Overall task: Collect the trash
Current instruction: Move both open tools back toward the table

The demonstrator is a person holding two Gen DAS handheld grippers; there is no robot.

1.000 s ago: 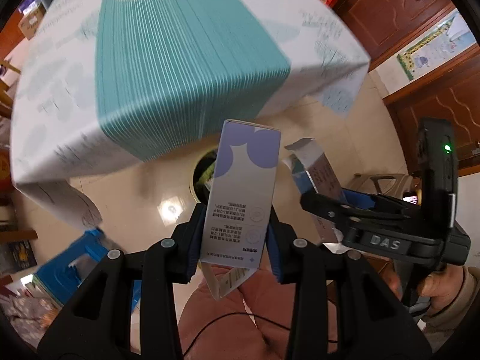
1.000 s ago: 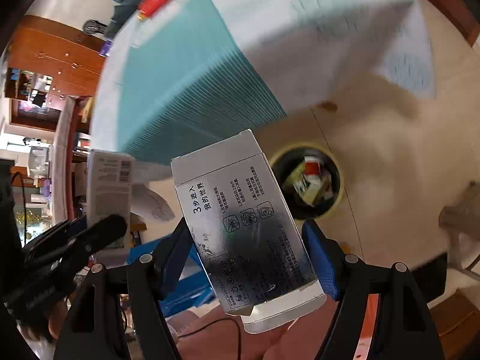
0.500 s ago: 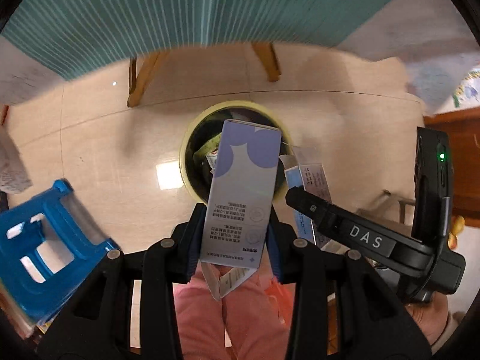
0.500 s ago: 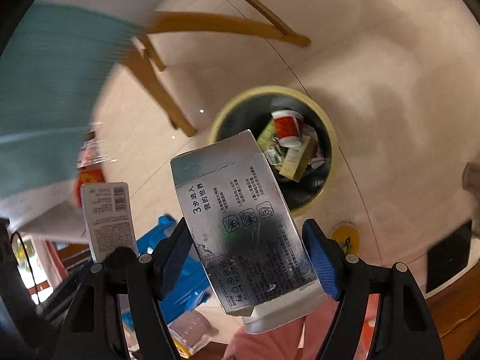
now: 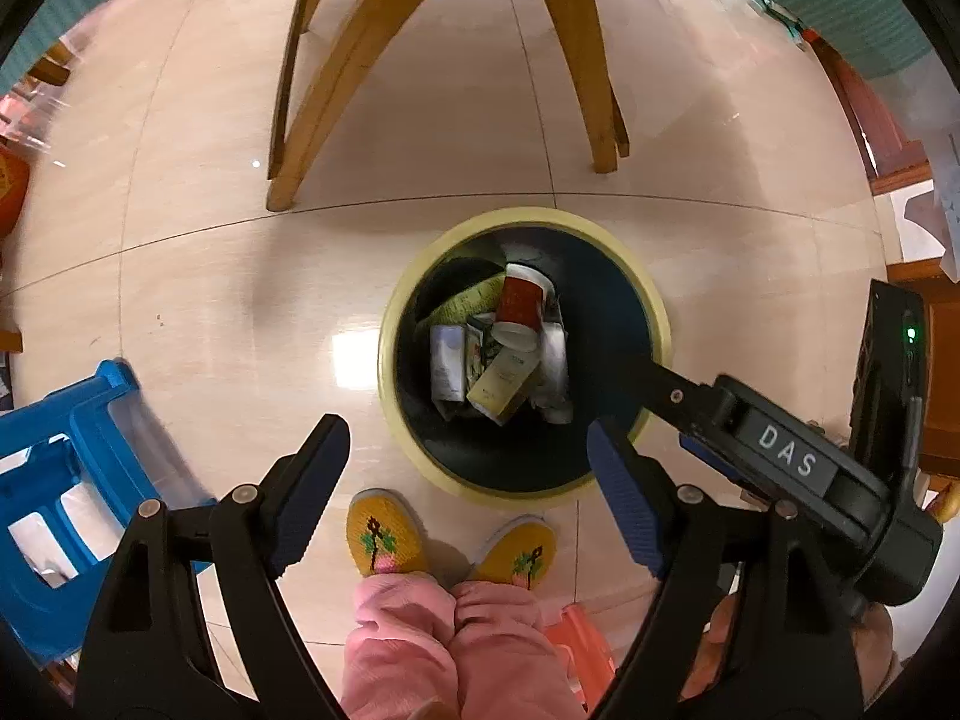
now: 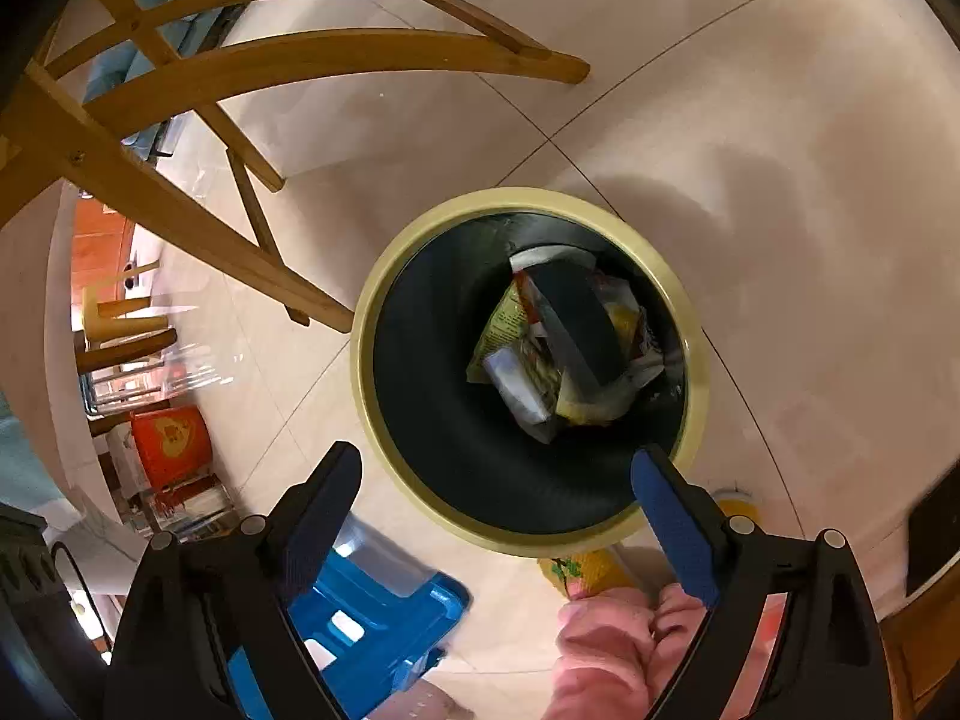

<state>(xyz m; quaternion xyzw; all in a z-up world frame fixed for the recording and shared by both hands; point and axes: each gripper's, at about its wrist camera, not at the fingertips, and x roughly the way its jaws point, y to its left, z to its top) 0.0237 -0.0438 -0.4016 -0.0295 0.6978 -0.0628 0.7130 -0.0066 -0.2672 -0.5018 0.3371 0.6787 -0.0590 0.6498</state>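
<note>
A round trash bin [image 5: 403, 324] with a yellow rim and black inside stands on the tiled floor; it also shows in the right wrist view [image 6: 384, 276]. Inside lie a red paper cup [image 5: 521, 311], several small cartons [image 5: 503, 381] and wrappers. In the right wrist view a grey box [image 6: 573, 324] lies on top of the pile. My left gripper [image 5: 468, 480] is open and empty just above the bin's near rim. My right gripper [image 6: 498, 510] is open and empty over the bin; its body [image 5: 780, 456] reaches in from the right in the left wrist view.
Wooden table legs [image 5: 336, 78] stand behind the bin. A blue plastic stool [image 5: 66, 480] is at the left, also in the right wrist view [image 6: 372, 618]. The person's yellow slippers [image 5: 384, 534] and pink trouser legs [image 5: 456, 648] are right by the bin.
Both grippers have opened. The lilac-and-white carton has left my left gripper and the silver box has left my right gripper; both now lie in the bin. Both views have tilted down over the bin.
</note>
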